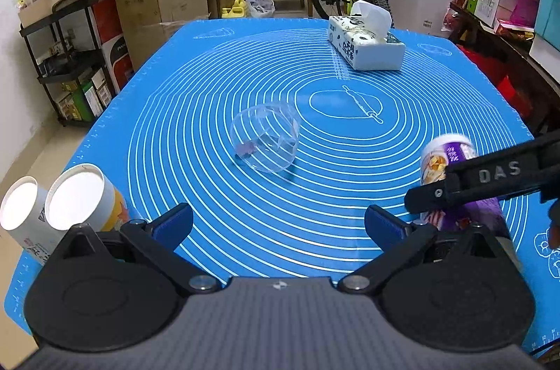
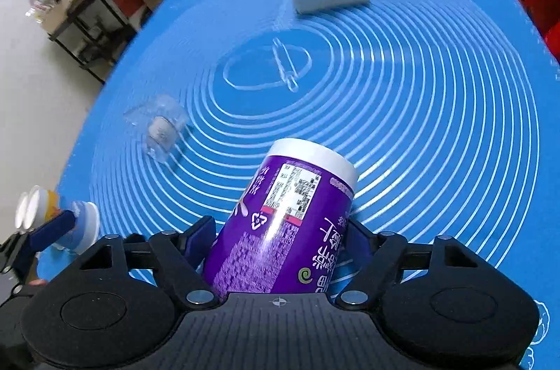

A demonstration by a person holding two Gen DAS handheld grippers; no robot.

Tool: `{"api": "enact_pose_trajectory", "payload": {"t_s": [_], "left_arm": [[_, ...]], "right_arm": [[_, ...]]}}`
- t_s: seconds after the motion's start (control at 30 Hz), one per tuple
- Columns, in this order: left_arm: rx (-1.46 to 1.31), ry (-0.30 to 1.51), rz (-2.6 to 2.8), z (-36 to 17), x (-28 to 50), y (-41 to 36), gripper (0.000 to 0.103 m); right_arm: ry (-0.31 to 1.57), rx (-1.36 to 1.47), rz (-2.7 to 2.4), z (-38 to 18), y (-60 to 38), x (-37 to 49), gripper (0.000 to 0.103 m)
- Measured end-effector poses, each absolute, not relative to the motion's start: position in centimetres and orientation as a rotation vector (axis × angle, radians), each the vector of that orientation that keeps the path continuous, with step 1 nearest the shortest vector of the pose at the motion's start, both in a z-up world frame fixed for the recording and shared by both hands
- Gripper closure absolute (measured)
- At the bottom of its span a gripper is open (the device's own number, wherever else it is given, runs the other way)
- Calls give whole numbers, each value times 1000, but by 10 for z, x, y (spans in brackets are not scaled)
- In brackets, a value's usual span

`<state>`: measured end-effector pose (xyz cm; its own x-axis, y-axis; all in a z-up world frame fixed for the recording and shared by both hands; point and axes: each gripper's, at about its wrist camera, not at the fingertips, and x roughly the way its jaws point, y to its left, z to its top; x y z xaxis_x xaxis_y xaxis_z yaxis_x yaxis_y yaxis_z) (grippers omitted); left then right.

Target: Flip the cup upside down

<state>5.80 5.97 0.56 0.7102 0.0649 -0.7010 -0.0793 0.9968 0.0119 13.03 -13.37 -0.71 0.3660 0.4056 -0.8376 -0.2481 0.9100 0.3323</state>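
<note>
"DAS" marks the right claw (image 1: 455,195).

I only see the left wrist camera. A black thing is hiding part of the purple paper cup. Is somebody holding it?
Observer: Yes. The right gripper has its jaws shut on the purple paper cup, one jaw on each side.
Operator: Is there anything on the side I can't see?
Observer: A white printed label with small black text, facing the right wrist camera.
</note>
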Motion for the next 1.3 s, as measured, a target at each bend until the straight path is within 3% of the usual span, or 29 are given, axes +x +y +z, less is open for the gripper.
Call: {"api": "enact_pose_trajectory", "payload": {"t_s": [0.23, 0.47, 0.67, 1.0, 1.3], "left_arm": [[-29, 771, 89, 7, 59, 57, 0], [-21, 766, 90, 5, 59, 50, 0], [-28, 773, 88, 2, 58, 48, 0], [-19, 777, 79, 2, 52, 44, 0], [-12, 772, 70, 5, 47, 42, 0]], "right_arm": [[745, -53, 340, 29, -125, 85, 31], [378, -215, 216, 22, -120, 56, 32], [360, -266, 217, 12, -117, 44, 32], [490, -240, 251, -3, -124, 43, 32], [521, -200, 258, -1, -133, 38, 22]]}}
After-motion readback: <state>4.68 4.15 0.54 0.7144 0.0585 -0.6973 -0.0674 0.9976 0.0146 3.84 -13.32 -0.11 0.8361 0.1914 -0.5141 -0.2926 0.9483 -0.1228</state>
